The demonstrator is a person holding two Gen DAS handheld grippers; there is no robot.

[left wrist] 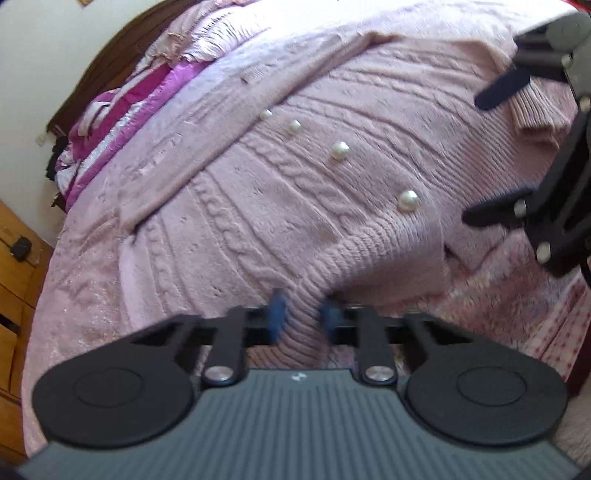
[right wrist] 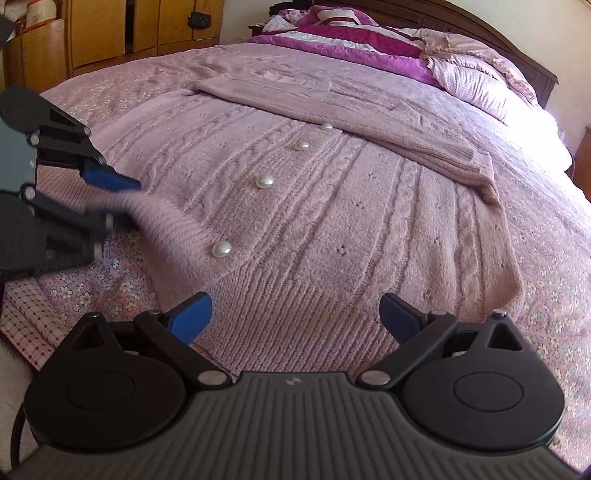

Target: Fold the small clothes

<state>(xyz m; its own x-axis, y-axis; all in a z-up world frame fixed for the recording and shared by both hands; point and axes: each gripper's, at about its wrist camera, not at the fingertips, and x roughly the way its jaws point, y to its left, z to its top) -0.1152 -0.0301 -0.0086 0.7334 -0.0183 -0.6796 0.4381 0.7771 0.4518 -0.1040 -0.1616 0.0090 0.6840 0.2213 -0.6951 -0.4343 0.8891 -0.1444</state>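
While the pink cable-knit cardigan (left wrist: 295, 192) lies spread flat on the bed (left wrist: 74, 295), the left wrist view shows the left claw (left wrist: 303, 317) clamped on a bunched corner of its ribbed hem, the blue fingers (left wrist: 277, 314) pressing the fold from both sides. A row of pearl buttons (left wrist: 408, 200) runs up the front of the cardigan. At the right edge of this view the right claw (left wrist: 495, 155) hangs over the knit with its fingers apart.

From the right wrist view, the right claw (right wrist: 295, 317) stands wide apart above the ribbed hem (right wrist: 295, 317), holding nothing. At the left, the left claw (right wrist: 110, 199) pinches the lifted hem corner just beside the lowest pearl button (right wrist: 221, 249). One sleeve (right wrist: 369, 122) lies folded across the chest. Pillows (right wrist: 472, 81) and a magenta quilt (right wrist: 332, 40) sit at the head of the bed, with wooden cabinets (right wrist: 110, 33) beyond.
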